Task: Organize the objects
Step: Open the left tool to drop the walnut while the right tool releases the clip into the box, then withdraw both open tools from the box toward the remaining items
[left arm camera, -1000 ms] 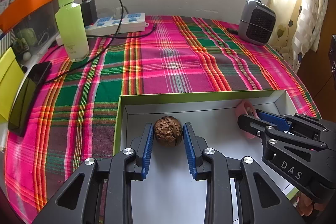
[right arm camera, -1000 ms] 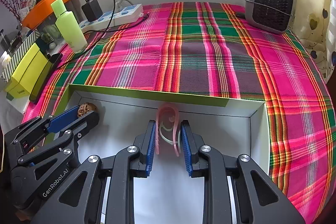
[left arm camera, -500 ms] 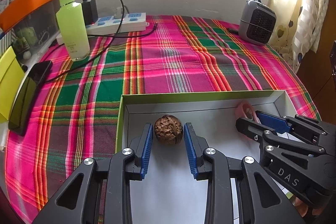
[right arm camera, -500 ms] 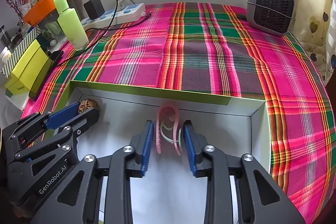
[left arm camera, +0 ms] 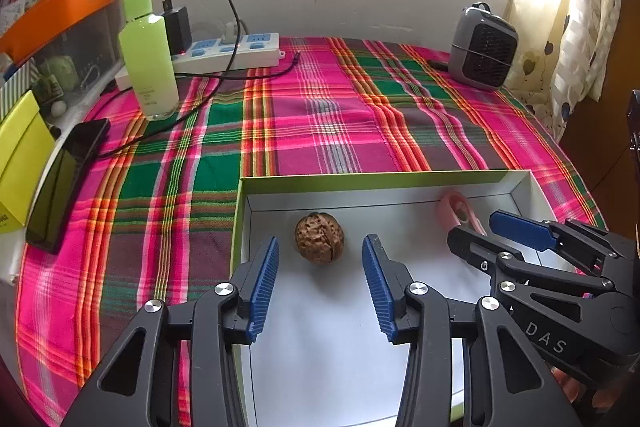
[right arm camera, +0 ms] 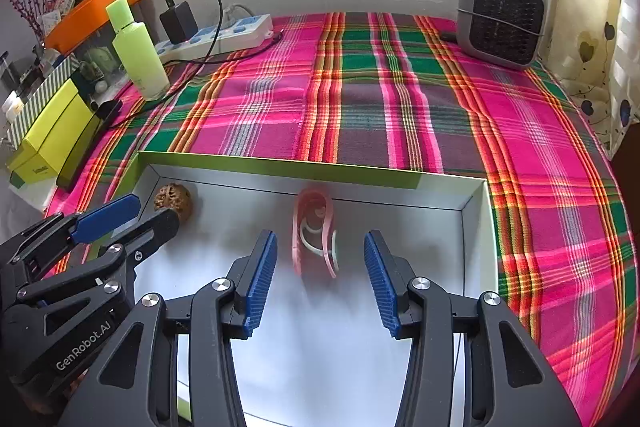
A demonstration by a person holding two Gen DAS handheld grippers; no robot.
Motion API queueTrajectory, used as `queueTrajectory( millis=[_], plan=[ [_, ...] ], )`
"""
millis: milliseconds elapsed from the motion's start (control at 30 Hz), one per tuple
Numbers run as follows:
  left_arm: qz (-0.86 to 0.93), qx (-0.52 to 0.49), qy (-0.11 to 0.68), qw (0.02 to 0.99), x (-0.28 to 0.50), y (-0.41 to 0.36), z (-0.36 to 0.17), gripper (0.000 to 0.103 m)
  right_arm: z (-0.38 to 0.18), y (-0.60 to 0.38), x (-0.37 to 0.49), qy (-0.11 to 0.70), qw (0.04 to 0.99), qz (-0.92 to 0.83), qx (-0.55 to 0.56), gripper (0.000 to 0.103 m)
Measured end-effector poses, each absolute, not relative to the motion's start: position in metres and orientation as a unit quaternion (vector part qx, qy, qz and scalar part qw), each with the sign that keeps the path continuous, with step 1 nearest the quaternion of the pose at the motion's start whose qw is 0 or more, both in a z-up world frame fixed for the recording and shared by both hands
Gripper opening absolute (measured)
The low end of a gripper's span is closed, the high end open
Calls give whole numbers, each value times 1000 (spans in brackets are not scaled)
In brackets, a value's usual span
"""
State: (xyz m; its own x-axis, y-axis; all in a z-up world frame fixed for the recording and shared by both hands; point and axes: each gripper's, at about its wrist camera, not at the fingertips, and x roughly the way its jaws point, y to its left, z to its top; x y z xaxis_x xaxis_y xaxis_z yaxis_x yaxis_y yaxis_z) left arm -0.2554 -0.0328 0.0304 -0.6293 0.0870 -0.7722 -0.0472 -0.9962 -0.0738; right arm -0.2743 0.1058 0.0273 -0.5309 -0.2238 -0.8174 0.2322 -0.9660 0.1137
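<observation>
A brown walnut (left arm camera: 319,243) lies on the white floor of a green-rimmed box (left arm camera: 360,179), near its far left corner. My left gripper (left arm camera: 320,261) is open around it, not touching. A pink clip-like object (right arm camera: 314,233) stands on the box floor, blurred at its lower end. My right gripper (right arm camera: 320,255) is open on either side of it, apart from it. The walnut also shows in the right wrist view (right arm camera: 173,199), and the pink object shows in the left wrist view (left arm camera: 456,209). Each gripper appears in the other's view.
The box (right arm camera: 280,165) sits on a pink and green plaid cloth (left arm camera: 340,123). A green bottle (left arm camera: 147,55), a power strip with charger (left arm camera: 228,51) and a phone (left arm camera: 64,183) are at the left. A grey heater (left arm camera: 482,47) stands at the back right. Yellow boxes (right arm camera: 52,135) are at far left.
Both grippers have opened: the left jaws let go of the walnut, the right jaws let go of the pink object. Both things now rest in the box.
</observation>
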Motion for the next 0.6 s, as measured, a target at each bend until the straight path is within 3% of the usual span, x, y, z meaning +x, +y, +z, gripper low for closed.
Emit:
queueTrajectory(
  millis=[600],
  plan=[
    [917,-395,-27,36,-201,-29,55,45,56,118,-220,18,127,-906,404,47]
  ],
)
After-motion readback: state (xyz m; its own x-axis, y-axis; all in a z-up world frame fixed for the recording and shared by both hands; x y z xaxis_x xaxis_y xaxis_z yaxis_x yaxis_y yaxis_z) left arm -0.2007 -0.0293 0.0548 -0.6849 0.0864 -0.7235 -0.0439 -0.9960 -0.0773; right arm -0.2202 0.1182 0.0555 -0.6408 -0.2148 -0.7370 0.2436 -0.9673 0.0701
